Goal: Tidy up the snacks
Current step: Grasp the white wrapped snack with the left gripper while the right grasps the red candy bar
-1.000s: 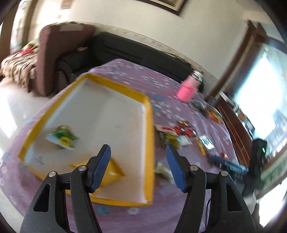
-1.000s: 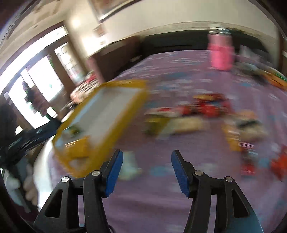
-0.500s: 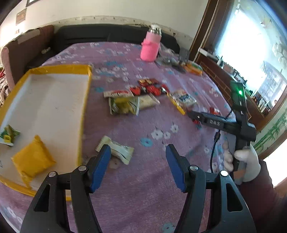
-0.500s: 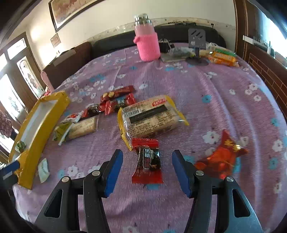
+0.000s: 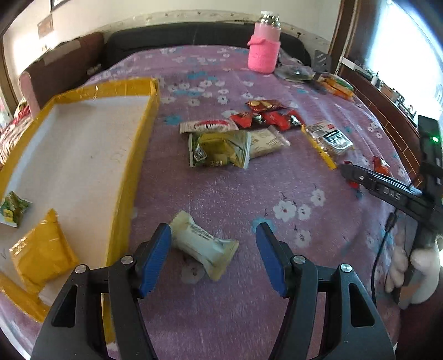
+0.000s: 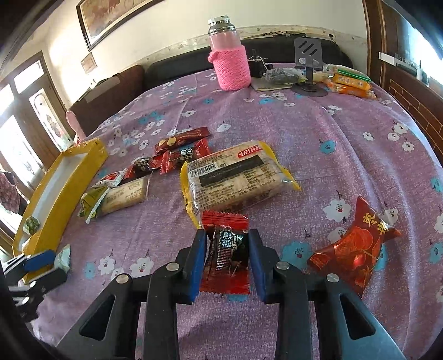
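A purple tablecloth (image 6: 346,144) printed with small white and blue flowers covers the table. At the far end stands a bottle (image 6: 228,59) with a metal cap, upright in a pink knitted sleeve. To its right is a dark phone stand (image 6: 308,59) on a round base, with a crumpled clear bag (image 6: 279,74) lying just beside it. Behind the table runs a black sofa (image 5: 177,36), and a brown armchair (image 5: 61,69) sits at its left end. A framed picture (image 6: 110,16) hangs on the pale wall above. A glazed wooden door (image 6: 25,116) lets in bright daylight on the left.
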The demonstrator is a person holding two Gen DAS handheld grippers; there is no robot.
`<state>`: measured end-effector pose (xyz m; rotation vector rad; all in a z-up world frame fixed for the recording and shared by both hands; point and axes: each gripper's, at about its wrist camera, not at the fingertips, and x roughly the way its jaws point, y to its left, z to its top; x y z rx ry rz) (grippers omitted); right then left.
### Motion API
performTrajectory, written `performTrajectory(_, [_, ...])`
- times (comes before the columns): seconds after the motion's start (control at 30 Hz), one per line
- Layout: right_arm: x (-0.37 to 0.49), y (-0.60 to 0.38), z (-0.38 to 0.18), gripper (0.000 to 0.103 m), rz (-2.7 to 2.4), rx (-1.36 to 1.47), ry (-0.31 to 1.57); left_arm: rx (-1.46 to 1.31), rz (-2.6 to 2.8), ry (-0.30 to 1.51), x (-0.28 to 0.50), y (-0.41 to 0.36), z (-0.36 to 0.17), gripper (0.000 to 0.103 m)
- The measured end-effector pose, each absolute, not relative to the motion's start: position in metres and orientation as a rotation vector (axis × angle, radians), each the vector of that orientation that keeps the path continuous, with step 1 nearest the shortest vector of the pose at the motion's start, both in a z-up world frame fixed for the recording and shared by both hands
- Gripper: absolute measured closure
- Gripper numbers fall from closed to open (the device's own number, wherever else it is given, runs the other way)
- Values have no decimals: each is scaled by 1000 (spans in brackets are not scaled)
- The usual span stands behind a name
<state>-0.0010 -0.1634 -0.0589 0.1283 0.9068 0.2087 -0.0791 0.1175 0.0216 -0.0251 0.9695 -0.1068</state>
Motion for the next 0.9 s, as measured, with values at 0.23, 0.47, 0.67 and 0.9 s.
performTrajectory(0.23, [-1,-164,-59,71,212,132,909,-1,-104,937,-82,120,23,70])
performTrajectory(0.47, [-2,-164,-59,71,211,131,909,12,-174,908,-93,123,23,62])
performTrajectory(0.67, [-2,-164,-59,71,210,131,909,63,-155,903,-93,124,24,62])
performTrajectory(0.9, [-2,-164,-59,71,209,129,909,189,-242,952,-95,89,15,44])
